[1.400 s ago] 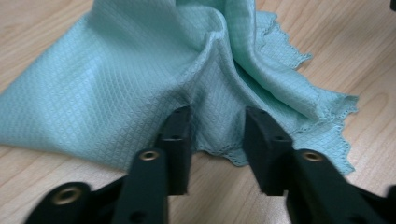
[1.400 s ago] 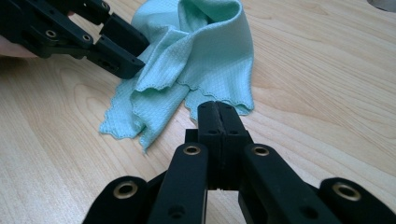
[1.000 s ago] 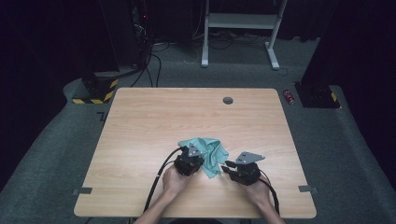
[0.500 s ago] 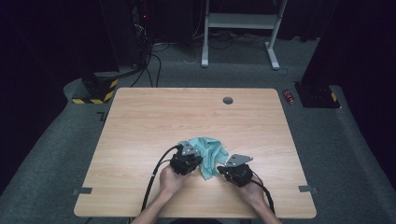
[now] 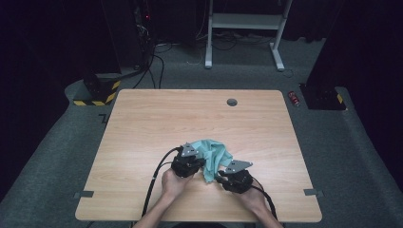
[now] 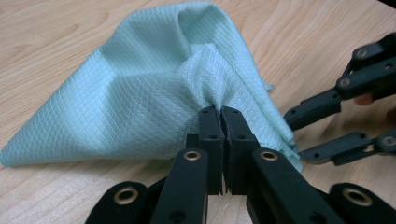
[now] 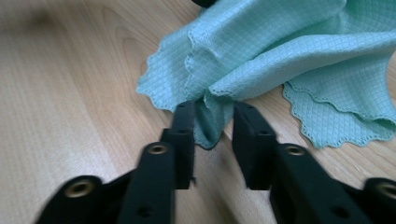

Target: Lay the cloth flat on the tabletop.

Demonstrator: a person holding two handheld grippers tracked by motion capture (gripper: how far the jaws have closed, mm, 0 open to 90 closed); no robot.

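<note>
Pale green waffle-weave cloth bunched on the wooden table, toward the near edge and a little right of its middle, well clear of both side edges; raised into a peak at one fold, scalloped hem spread flat on the wood elsewhere.

Left gripper clamped tight on a fold of the cloth, jaws pressed together with the fabric pinched between them and pulled up into a tent; seen from above just at the cloth's left side, cable trailing back toward the near edge.

Right gripper parted, jaws just been widening; a hanging corner of the cloth drooping into the gap, pads not pressing on it; seen from above at the cloth's near right corner, grey three-cornered plate on top.

Round dark grommet in the table near the far edge; small red can on the carpet beyond the far right corner.
</note>
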